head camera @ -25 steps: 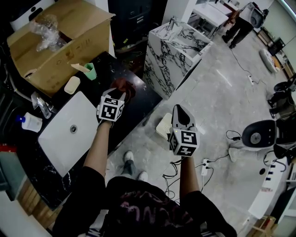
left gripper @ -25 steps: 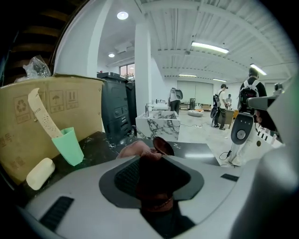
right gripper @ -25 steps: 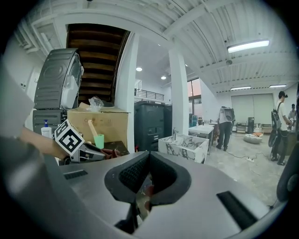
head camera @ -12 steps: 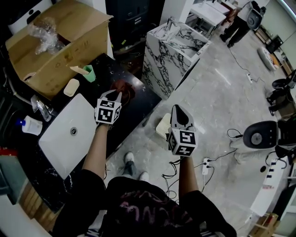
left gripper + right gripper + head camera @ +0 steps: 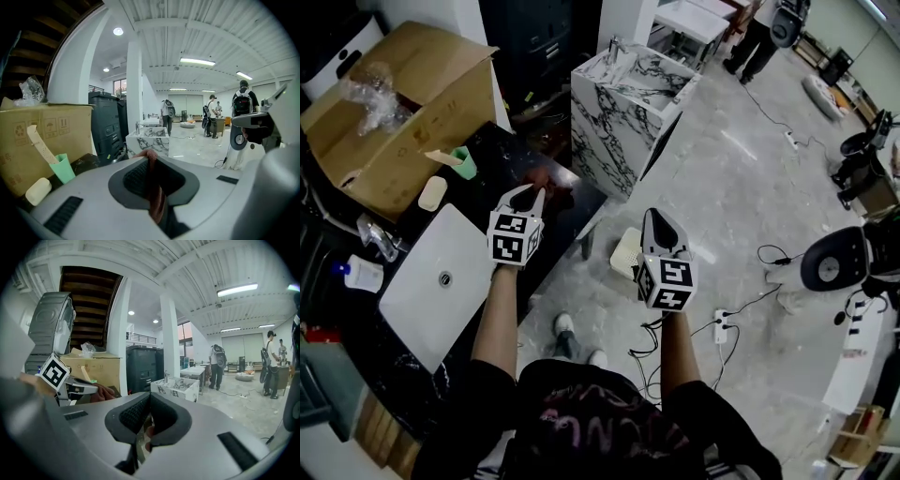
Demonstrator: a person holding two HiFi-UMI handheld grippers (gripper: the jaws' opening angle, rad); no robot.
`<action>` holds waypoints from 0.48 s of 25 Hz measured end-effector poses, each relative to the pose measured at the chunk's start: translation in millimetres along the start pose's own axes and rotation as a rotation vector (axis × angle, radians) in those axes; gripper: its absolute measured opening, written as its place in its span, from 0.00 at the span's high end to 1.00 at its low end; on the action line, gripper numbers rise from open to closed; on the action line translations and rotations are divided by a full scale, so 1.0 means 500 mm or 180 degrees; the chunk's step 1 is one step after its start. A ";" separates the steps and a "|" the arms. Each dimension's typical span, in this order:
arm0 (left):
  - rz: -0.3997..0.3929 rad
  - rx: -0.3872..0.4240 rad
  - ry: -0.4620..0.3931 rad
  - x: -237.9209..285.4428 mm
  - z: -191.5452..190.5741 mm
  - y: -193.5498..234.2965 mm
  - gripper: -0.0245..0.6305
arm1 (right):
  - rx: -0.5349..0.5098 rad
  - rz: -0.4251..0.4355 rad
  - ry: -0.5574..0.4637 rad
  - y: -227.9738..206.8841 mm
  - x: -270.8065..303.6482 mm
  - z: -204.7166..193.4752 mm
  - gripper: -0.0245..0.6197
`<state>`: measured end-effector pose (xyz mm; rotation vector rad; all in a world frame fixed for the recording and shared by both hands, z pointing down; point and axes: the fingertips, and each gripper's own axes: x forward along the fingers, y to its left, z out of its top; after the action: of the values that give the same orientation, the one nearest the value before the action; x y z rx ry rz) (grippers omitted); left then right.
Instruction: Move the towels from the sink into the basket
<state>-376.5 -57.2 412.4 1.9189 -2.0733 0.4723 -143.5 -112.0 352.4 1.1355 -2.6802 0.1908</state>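
A reddish-brown towel (image 5: 551, 178) lies bunched on the dark counter (image 5: 487, 187), right of the white sink (image 5: 441, 277). My left gripper (image 5: 532, 190) is shut on one edge of it; a fold of the cloth (image 5: 152, 187) shows pinched between the pads, and the jaws have just been closing on it. The right gripper view shows the same towel (image 5: 105, 392) hanging from that gripper. My right gripper (image 5: 659, 216) hovers over the floor with its jaws shut and no towel in them. A pale basket (image 5: 626, 251) sits on the floor just left of it, partly hidden.
A green cup (image 5: 464, 161), a bar of soap (image 5: 431, 192) and a cardboard box (image 5: 389, 103) crowd the counter's far end. A marble-patterned vanity (image 5: 623, 94) stands beyond the counter. Cables and a power strip (image 5: 720, 328) lie on the floor. People stand far off (image 5: 242, 101).
My left gripper has closed on the towel's edge and lifted a little. My right gripper has shifted only slightly.
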 end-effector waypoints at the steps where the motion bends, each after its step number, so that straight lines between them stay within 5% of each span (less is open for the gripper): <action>1: -0.0034 0.0018 -0.0025 -0.002 0.009 -0.015 0.89 | 0.0017 -0.0024 -0.0016 -0.008 -0.008 0.002 0.94; 12: -0.0617 0.0349 -0.0340 -0.019 0.105 -0.235 0.89 | 0.0083 -0.0485 -0.0118 -0.130 -0.122 -0.011 0.94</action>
<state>-257.6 -78.3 366.5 2.2275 -1.9332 0.4567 -54.6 -113.7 344.0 1.3572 -2.6153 0.1806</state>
